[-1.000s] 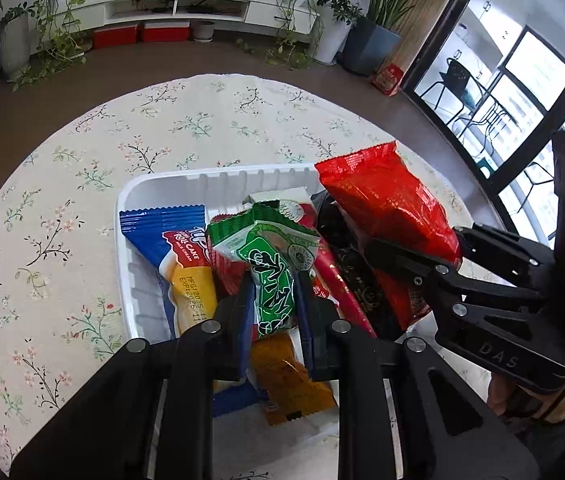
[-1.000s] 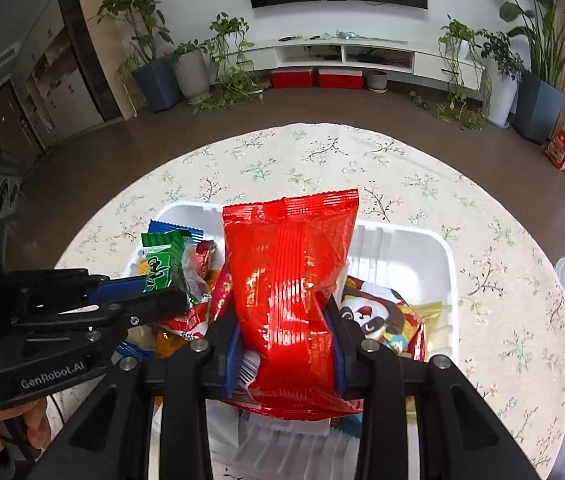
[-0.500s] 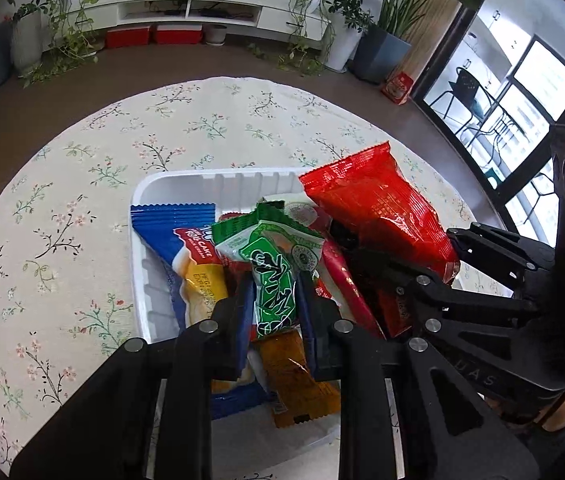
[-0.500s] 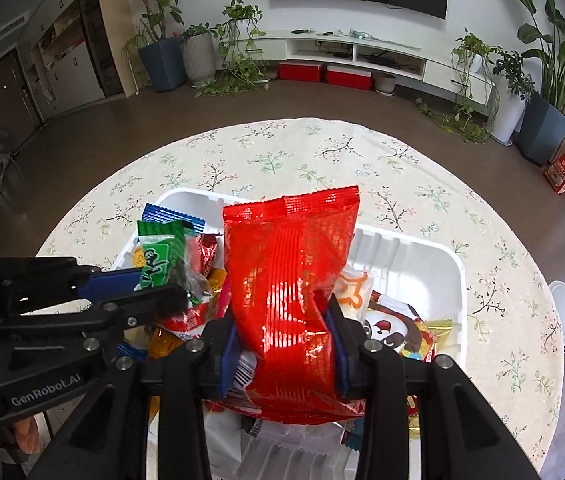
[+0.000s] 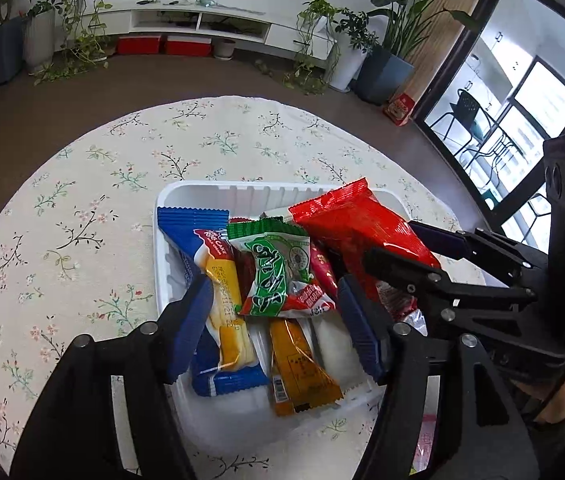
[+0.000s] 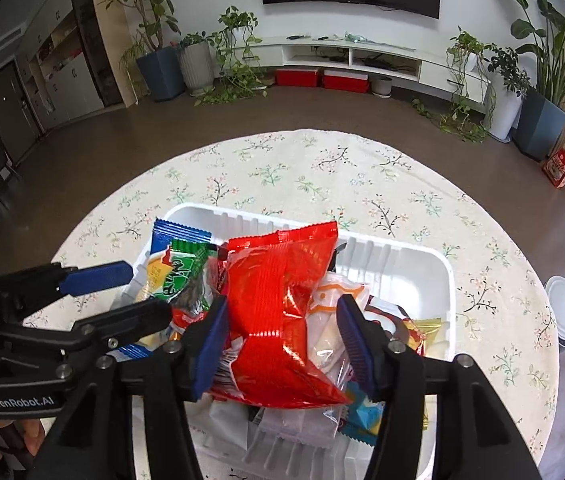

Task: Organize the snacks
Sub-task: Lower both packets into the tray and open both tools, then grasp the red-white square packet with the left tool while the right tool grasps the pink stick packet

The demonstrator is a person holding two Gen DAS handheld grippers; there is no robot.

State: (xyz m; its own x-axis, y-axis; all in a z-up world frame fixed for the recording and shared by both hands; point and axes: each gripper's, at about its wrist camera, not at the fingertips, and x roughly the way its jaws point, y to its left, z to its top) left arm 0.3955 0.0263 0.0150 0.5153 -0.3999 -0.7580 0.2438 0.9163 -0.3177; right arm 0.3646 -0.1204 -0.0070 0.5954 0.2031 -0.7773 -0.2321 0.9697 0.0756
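One white tray [image 5: 218, 192] sits on one round floral surface [image 5: 82, 216]. In it lie one large red bag [image 6: 282, 300], one green packet [image 5: 274, 276], one blue roll-cake packet [image 5: 202, 248] and one orange packet [image 5: 298, 364]. Two grippers, the left gripper [image 5: 278, 320] and the right gripper [image 6: 282, 340].
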